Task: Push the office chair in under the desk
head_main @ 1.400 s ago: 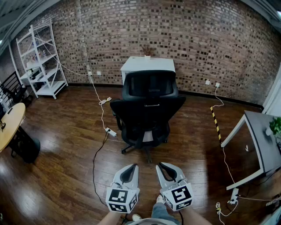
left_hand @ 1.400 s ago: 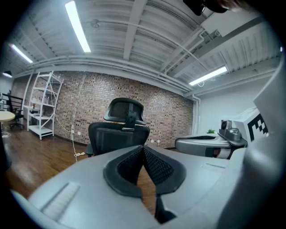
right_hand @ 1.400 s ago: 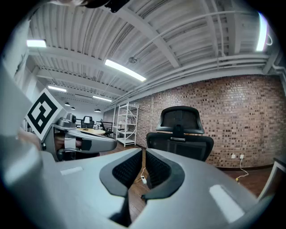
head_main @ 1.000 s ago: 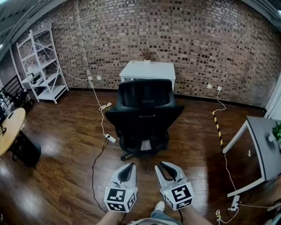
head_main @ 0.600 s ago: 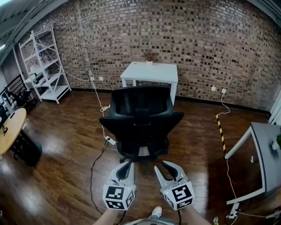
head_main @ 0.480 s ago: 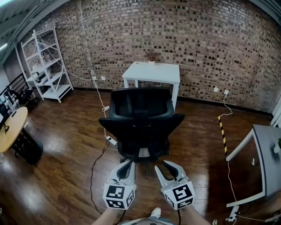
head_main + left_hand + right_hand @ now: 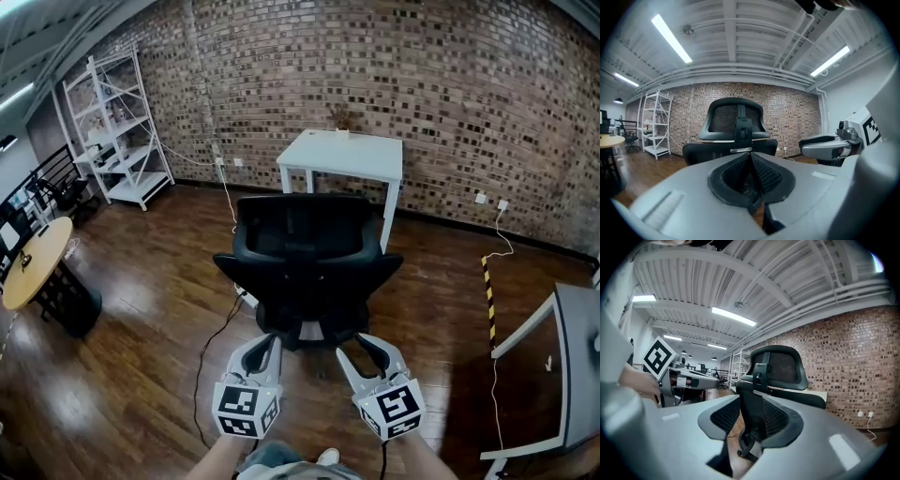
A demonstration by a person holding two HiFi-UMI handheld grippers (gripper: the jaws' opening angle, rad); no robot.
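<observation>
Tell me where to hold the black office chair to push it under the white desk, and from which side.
Hold the top edge of the backrest, coming from behind. The office chair shows its back to you and faces the white desk, so a centred push there should roll it straight in.

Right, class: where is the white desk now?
In the head view the white desk stands top centre by the brick wall, just beyond the chair.

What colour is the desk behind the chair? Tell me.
White; the desk shows best in the head view.
</observation>
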